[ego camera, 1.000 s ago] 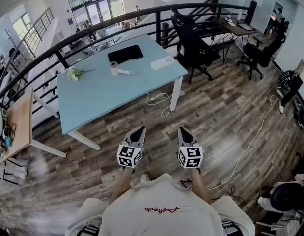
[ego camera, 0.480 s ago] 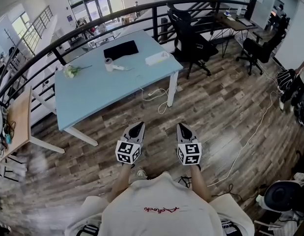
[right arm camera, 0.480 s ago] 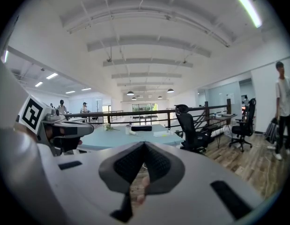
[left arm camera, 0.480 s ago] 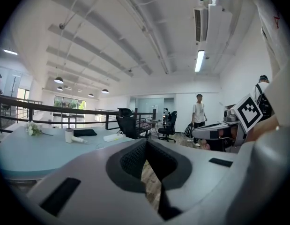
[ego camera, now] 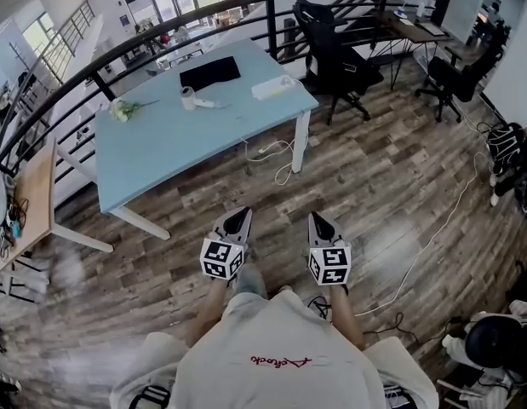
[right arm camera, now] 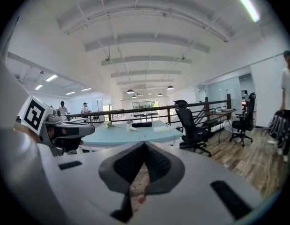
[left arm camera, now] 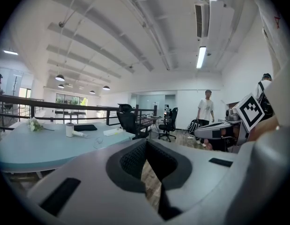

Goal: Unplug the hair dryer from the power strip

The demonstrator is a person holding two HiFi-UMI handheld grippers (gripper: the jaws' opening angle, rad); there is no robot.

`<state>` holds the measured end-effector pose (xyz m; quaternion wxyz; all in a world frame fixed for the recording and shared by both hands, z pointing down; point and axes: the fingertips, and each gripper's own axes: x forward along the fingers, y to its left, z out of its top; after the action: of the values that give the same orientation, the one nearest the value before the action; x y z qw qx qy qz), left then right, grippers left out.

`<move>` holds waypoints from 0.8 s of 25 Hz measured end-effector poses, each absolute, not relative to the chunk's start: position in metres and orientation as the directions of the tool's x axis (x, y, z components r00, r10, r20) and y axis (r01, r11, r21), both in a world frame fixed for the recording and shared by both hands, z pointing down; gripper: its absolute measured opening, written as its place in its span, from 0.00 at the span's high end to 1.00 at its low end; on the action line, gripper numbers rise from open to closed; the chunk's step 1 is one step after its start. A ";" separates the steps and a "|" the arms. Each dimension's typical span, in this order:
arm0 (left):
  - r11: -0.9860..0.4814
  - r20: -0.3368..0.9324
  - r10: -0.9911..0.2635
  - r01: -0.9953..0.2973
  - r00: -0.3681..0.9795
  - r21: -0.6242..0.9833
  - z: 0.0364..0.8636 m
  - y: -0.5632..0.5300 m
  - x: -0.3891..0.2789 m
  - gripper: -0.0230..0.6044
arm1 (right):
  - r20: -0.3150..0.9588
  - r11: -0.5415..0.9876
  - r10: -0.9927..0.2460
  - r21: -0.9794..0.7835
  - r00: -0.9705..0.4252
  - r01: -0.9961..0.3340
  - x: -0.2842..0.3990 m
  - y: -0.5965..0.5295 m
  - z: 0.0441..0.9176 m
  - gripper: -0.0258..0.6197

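Both of my grippers are empty and well short of the work. The left gripper (ego camera: 238,220) and the right gripper (ego camera: 317,225) hang side by side over the brown wood-plank floor (ego camera: 374,194), each with its fingers pressed together on nothing. The pale blue bench (ego camera: 178,156) stands ahead of me. The thing I take to be the white hair dryer (ego camera: 195,100) lies on its far half, just beside a black rectangular mat (ego camera: 209,72). The white oblong power strip (ego camera: 271,89) sits near the far right corner, apart from the dryer. A loose white cable (ego camera: 272,152) hangs in loops off the bench edge below the strip. From here it is too small for me to tell which lead is the dryer's or where its plug sits in the strip. The step in hand looks like the approach, with the unplugging itself not yet begun. To do it well, I would walk up to the corner by the strip, keep clear of the black office chair (ego camera: 335,58), and spread both pairs of fingers before reaching in. I judge the strip light enough to lift or skid when pulled. One gripper should therefore press it flat while the other pinches the plug body itself, not the cord, and draws it straight out of the socket. A slanted pull could bind the pins or drag the dryer across the bench.
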<state>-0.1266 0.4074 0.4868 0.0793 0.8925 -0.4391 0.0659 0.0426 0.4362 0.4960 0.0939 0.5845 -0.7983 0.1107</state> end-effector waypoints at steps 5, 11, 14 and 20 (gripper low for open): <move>-0.607 0.196 -0.768 -0.791 0.610 0.080 0.490 0.404 -0.119 0.95 | 0.283 0.295 -0.910 -0.073 -0.304 -0.953 0.046 0.433 0.500 0.93; -0.604 0.189 -0.771 -0.792 0.609 0.088 0.491 0.389 -0.115 0.95 | 0.272 0.325 -0.902 -0.077 -0.334 -0.943 0.044 0.420 0.499 0.93; -0.603 0.193 -0.770 -0.792 0.609 0.092 0.497 0.379 -0.116 0.95 | 0.276 0.332 -0.899 -0.078 -0.341 -0.940 0.043 0.411 0.502 0.93; -0.605 0.186 -0.770 -0.791 0.610 0.093 0.498 0.350 -0.118 0.95 | 0.287 0.349 -0.890 -0.075 -0.355 -0.934 0.037 0.386 0.506 0.93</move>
<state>-0.1179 0.3498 0.4981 0.0831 0.8935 -0.4368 0.0636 0.0372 0.3861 0.5065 0.0984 0.5593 -0.8152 0.1136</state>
